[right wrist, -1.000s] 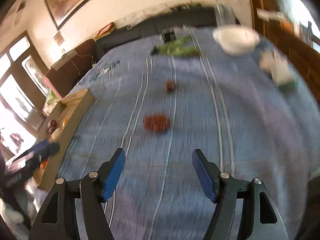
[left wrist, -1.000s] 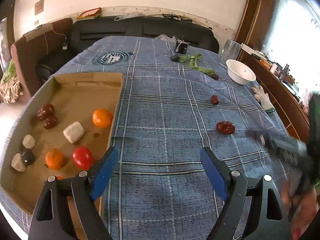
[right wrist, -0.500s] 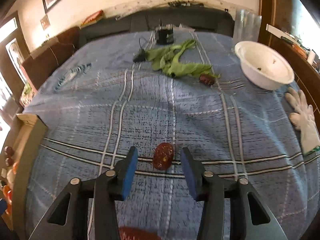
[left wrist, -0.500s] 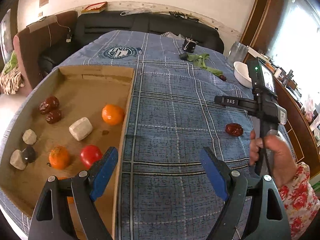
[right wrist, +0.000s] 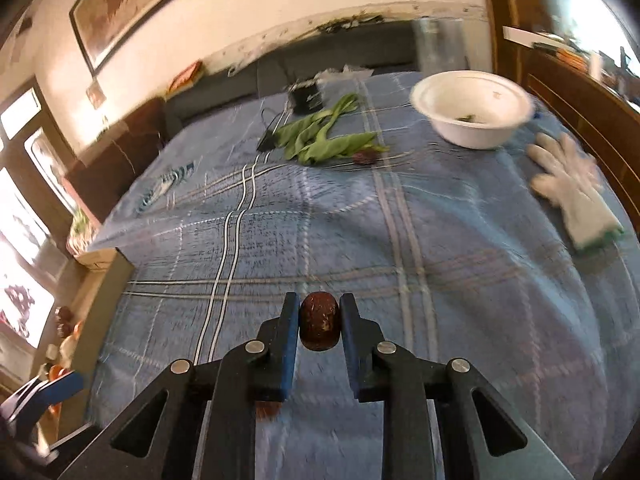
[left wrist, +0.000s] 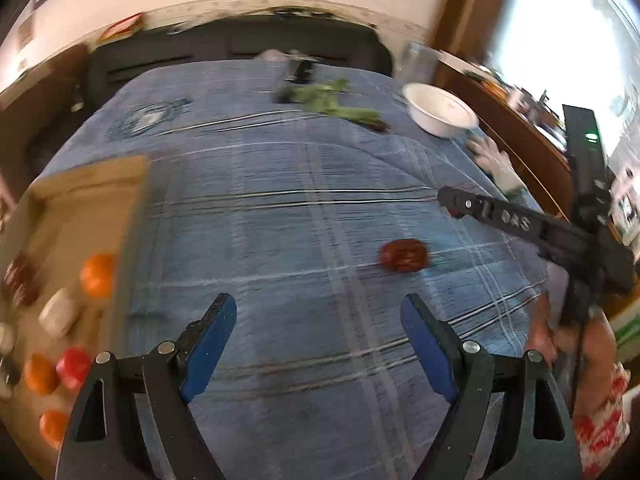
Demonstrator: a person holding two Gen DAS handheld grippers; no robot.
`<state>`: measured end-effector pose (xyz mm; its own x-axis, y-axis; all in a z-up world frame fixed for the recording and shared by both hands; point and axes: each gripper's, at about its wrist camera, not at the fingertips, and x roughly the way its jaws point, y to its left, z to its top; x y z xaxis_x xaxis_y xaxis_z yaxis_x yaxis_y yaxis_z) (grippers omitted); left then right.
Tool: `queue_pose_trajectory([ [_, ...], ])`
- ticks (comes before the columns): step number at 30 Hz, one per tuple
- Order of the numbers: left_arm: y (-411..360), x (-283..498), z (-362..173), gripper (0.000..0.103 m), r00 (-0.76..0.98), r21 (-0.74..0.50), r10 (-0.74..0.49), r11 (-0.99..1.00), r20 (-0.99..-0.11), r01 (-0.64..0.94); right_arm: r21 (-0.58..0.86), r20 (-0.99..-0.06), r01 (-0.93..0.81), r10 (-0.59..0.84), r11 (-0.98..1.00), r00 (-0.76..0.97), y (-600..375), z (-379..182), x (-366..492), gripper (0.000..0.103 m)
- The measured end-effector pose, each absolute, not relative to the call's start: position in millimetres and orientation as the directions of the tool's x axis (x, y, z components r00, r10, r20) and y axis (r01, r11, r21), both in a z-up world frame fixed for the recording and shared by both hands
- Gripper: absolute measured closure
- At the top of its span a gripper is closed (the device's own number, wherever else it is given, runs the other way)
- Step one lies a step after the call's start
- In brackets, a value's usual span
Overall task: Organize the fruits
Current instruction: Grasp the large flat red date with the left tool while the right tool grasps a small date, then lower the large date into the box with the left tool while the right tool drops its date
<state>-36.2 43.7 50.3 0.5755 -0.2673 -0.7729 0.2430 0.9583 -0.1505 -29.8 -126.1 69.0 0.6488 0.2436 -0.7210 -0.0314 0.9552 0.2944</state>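
My right gripper [right wrist: 319, 320] is shut on a dark red date [right wrist: 319, 326] and holds it just above the blue plaid cloth. My left gripper [left wrist: 318, 338] is open and empty over the cloth. Another red date [left wrist: 404, 255] lies ahead of it, to the right. The right gripper [left wrist: 456, 204] shows there too, beyond that date. A cardboard box [left wrist: 84, 188] at the left holds oranges [left wrist: 96, 274], a red fruit [left wrist: 74, 366], dark dates [left wrist: 22, 280] and pale pieces. A third date [right wrist: 365, 157] lies by the greens.
A white bowl [right wrist: 472, 110] stands at the far right with a white glove [right wrist: 576, 196] beside it. Green leaves [right wrist: 320, 136] and a small black object [right wrist: 306, 96] lie at the back of the table. A dark sofa runs behind the table.
My right gripper has closed on the date that lay between its fingers and lifted it slightly. My left gripper has swung right, away from the box.
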Motion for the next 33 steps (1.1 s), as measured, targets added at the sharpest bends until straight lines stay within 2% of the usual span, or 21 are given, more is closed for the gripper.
queue_pose_trajectory([
  [4,9,-16,42,0.020,0.565,-0.129,-0.321,0.927,-0.760,0.352,0.282,-0.697,-0.014,0.215,0.959,0.684,-137,71,-46,0.081],
  [8,-6,6,30,0.020,0.519,-0.177,-0.369,0.907,-0.771,0.383,0.279,-0.698,-0.011,0.211,0.960,0.685,-142,65,-47,0.081],
  [15,-32,13,13,0.021,0.489,-0.138,-0.358,0.893,-0.795,0.429,0.278,-0.698,-0.011,0.210,0.961,0.684,-141,63,-46,0.081],
  [16,-35,13,10,0.022,0.487,-0.128,-0.349,0.893,-0.801,0.431,0.281,-0.698,-0.007,0.210,0.960,0.685,-142,63,-46,0.081],
  [18,-37,10,8,0.046,0.513,-0.084,-0.310,0.905,-0.801,0.417,0.290,-0.700,0.002,0.211,0.957,0.683,-144,61,-46,0.081],
  [20,-37,9,9,0.059,0.524,-0.060,-0.291,0.909,-0.800,0.413,0.294,-0.702,0.008,0.210,0.956,0.681,-145,60,-45,0.081],
  [33,12,-20,39,0.059,0.556,-0.191,-0.335,0.934,-0.760,0.302,0.270,-0.688,-0.017,0.206,0.963,0.696,-135,60,-48,0.081],
])
